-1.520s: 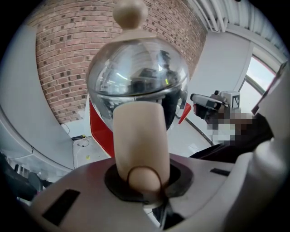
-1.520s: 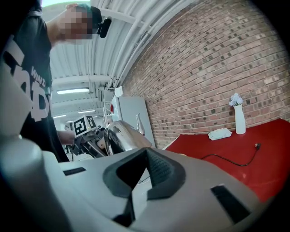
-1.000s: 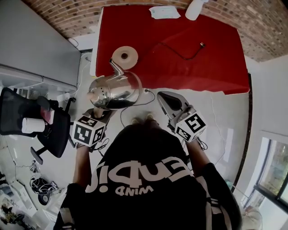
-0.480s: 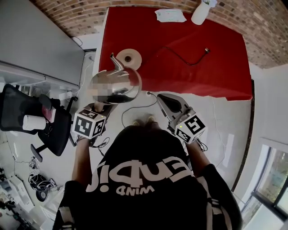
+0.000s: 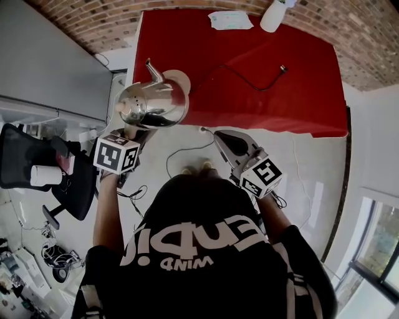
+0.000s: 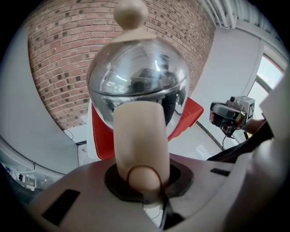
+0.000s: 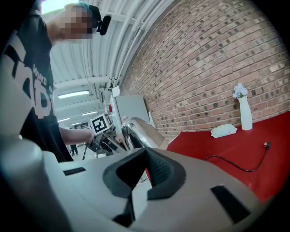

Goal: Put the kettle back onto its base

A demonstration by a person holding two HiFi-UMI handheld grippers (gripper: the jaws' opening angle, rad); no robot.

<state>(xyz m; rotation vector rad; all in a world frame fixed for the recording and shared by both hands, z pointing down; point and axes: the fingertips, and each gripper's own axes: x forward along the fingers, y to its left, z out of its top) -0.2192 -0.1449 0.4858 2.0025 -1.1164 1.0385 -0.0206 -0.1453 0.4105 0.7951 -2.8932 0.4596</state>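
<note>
A shiny steel kettle with a cream handle and a knob on its lid hangs in the air, spout toward the table. My left gripper is shut on that handle from behind. The kettle hovers over the near left corner of the red table, covering most of the round beige base. In the left gripper view the kettle fills the middle above the left gripper. My right gripper sits level off the table's front edge, jaws shut on nothing. The right gripper view shows the kettle to the left.
A black cable lies across the table. A white vase and a folded tissue stand at the far edge by the brick wall. A black office chair and a grey cabinet are on the left.
My left gripper has carried the kettle forward, away from the person, over the table's corner, so it now covers most of the base. The right gripper has hardly moved.
</note>
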